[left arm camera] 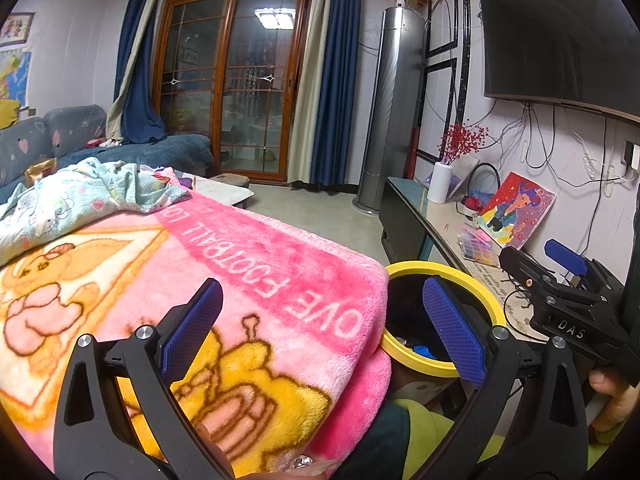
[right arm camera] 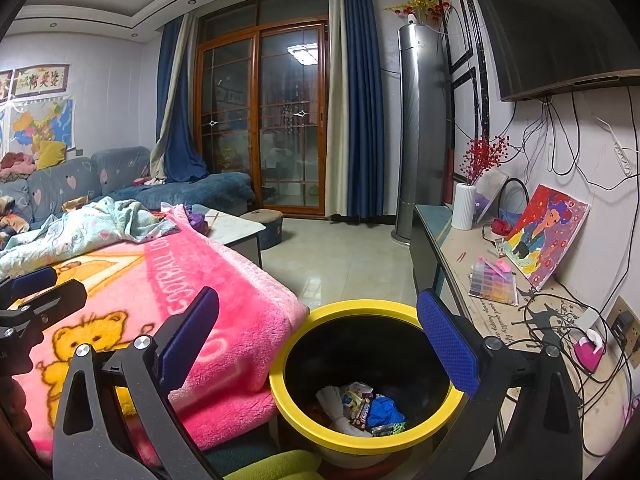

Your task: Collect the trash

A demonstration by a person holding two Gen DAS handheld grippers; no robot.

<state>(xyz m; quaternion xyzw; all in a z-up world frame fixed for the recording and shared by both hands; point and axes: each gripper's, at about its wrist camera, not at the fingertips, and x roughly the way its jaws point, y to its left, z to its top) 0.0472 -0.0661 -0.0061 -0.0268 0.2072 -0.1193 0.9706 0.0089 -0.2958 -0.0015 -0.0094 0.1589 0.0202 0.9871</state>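
Both empty: left gripper spread wide, right gripper likewise, above bin. Scan pink blanket for leftover scraps, approach low.

Trash bin — round, yellow rim, black inside — stands upright, touching the pink blanket's hanging corner. At bin bottom: loose trash pile — white crumpled piece, blue scrap, printed wrappers, all lying together.

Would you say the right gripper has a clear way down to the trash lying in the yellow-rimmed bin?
Probably yes. The right gripper is open and empty above the yellow-rimmed bin, whose mouth is uncovered, and the trash lies exposed at the bottom. The pink blanket only borders the rim.
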